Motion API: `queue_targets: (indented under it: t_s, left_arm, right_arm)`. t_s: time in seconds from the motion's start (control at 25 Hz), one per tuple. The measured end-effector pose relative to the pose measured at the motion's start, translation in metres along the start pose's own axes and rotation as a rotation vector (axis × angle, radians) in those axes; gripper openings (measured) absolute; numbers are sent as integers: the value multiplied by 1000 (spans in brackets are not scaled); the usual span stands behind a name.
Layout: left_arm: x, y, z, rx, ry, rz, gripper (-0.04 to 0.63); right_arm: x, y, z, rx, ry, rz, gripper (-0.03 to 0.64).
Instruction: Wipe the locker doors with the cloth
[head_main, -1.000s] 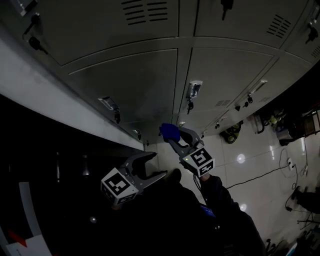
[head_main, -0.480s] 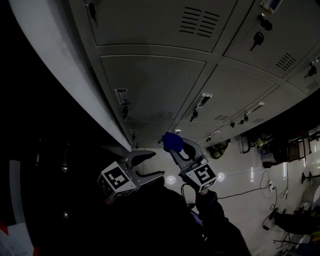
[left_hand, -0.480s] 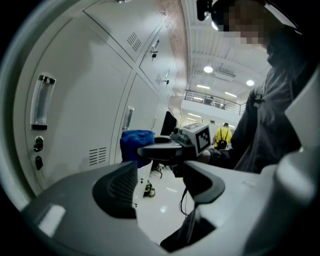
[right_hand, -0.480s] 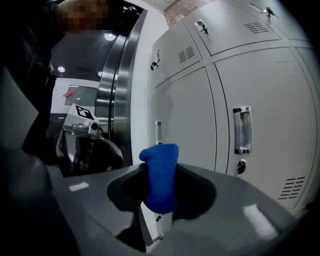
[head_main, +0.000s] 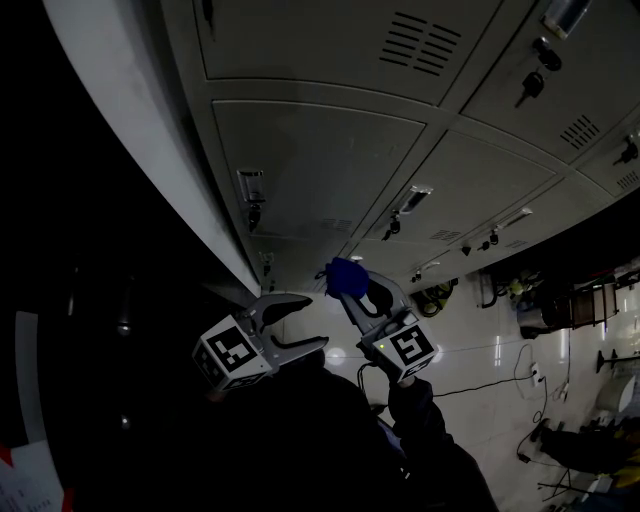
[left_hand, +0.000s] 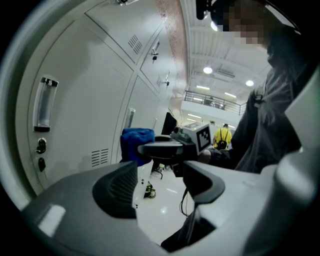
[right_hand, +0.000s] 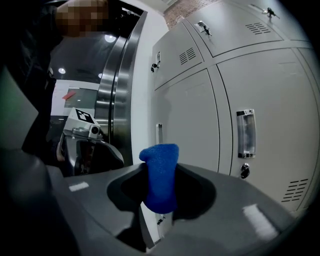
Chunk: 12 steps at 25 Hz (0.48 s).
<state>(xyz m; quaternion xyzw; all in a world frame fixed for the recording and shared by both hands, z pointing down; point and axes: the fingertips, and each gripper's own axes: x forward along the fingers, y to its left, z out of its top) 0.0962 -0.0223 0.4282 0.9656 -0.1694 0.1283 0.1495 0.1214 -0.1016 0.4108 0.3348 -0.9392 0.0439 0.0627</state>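
**Right gripper (right_hand: 161, 192) clamped on the blue cloth (right_hand: 160, 175) beside the lockers**

Its jaws are closed on the lower part of the folded cloth, whose top sticks up past the jaw tips. The cloth is near the bottom row of grey locker doors (head_main: 320, 170), just in front of them. No view shows whether it touches a door. The left gripper (head_main: 306, 322) hangs lower and to the left, with its jaws spread and nothing between them. The head view is dim, so the person's arms merge into shadow and the cloth's lower end is covered by the jaws.
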Motion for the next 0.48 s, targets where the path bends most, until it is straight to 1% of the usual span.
queue_targets:
  t_s: [0.48]
  left_arm:
    - [-3, 1, -1, -1, 3, 0, 264]
  right_arm:
    - [4, 3, 2, -4, -3, 7, 122]
